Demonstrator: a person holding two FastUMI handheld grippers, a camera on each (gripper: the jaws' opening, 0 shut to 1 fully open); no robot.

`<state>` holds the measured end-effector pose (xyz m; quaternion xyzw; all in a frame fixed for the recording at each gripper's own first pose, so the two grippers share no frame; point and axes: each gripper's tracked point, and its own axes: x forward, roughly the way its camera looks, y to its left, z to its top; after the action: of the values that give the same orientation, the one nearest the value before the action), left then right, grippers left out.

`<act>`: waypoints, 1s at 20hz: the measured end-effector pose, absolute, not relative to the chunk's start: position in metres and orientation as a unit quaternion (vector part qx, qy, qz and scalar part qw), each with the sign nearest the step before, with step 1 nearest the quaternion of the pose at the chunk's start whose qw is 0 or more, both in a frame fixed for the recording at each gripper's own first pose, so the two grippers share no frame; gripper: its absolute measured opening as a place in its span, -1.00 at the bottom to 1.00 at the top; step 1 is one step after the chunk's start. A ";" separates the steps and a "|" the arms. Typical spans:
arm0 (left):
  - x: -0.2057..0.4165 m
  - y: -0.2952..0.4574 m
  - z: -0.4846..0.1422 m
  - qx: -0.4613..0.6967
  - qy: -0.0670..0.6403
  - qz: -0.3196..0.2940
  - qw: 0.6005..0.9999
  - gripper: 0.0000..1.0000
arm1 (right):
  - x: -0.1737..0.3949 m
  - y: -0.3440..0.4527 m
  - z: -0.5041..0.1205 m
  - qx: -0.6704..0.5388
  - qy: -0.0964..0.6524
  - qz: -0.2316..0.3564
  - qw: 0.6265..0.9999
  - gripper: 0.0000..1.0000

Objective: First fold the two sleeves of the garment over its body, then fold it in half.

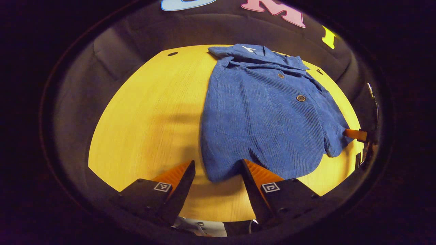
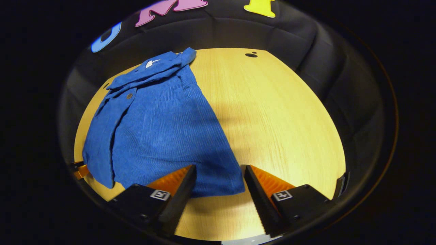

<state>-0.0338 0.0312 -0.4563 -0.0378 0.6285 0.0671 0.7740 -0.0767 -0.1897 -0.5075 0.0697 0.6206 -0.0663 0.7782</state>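
Note:
A blue corduroy shirt (image 1: 262, 115) lies flat on the yellow wooden table (image 1: 150, 115), collar at the far end and buttons facing up. My left gripper (image 1: 218, 170) is open, its fingers either side of the near hem corner. A folded sleeve (image 1: 335, 136) runs along the shirt's right side, where the other gripper's orange finger (image 1: 354, 134) shows. In the right gripper view, my right gripper (image 2: 219, 173) is open around the shirt's (image 2: 163, 129) near hem corner. A sleeve (image 2: 98, 149) lies down the left side, with an orange finger (image 2: 80, 170) beside its end.
Bare wooden table (image 2: 279, 115) stretches right of the shirt in the right gripper view, and left of it in the left gripper view. Small dark holes (image 2: 251, 54) mark the table's far edge. The black cloth wall (image 1: 112, 51) rises behind the table.

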 end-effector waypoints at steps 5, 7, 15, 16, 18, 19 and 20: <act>-0.018 0.016 -0.460 -0.067 0.607 0.044 0.790 -0.84 | -0.070 -0.172 -0.509 0.073 0.614 -0.049 0.785 -0.72; -0.014 0.006 -0.460 -0.121 0.597 0.029 0.792 -0.99 | -0.072 -0.164 -0.509 0.067 0.611 -0.017 0.789 -0.87; -0.009 -0.001 -0.426 -0.133 0.578 0.001 0.805 -0.99 | -0.043 -0.141 -0.462 0.146 0.569 -0.005 0.809 -0.90; -0.004 -0.002 -0.418 -0.136 0.570 -0.002 0.811 -0.99 | -0.033 -0.139 -0.450 0.152 0.558 -0.001 0.816 -0.90; 0.013 0.000 -0.399 -0.140 0.554 -0.009 0.820 -1.00 | -0.004 -0.134 -0.428 0.158 0.532 0.007 0.832 -0.90; 0.023 0.001 -0.391 -0.142 0.547 -0.013 0.825 -1.00 | 0.010 -0.130 -0.418 0.160 0.522 0.013 0.838 -0.91; 0.034 0.004 -0.382 -0.144 0.539 -0.016 0.830 -0.99 | 0.024 -0.125 -0.408 0.163 0.513 0.021 0.842 -0.91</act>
<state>0.0339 0.0039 -0.3818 -0.1441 0.5387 -0.0159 0.8300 0.0237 -0.1252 -0.4085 0.1632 0.5135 0.0206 0.8422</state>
